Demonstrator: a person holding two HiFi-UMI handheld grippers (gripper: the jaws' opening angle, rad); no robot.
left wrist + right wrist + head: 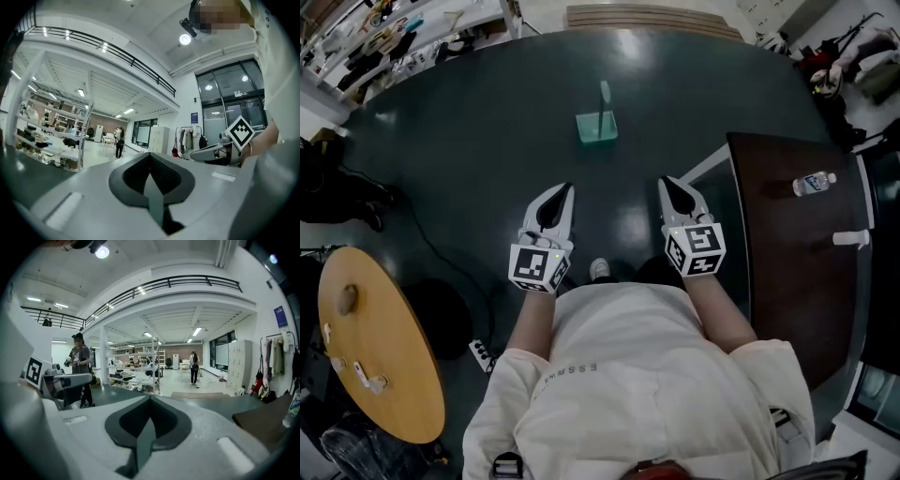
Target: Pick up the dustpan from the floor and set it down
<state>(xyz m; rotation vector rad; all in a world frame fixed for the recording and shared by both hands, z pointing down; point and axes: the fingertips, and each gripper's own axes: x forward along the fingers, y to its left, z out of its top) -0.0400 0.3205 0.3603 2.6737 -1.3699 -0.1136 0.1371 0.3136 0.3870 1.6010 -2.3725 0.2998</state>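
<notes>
We carry nothing.
Our left gripper (554, 204) and right gripper (679, 198) keep jaws pressed together; the dustpan (597, 127) sits apart on the floor (469, 141).

A person in a white T-shirt (647, 394) holds a white-and-black left gripper (566, 189) and right gripper (667, 183) side by side, jaws closed, above a dark green floor (487, 131). A pale green translucent dustpan (597, 126) sits well ahead of them. At right, a clear plastic bottle (814, 183) lies on a dark brown desk (787, 272).
</notes>
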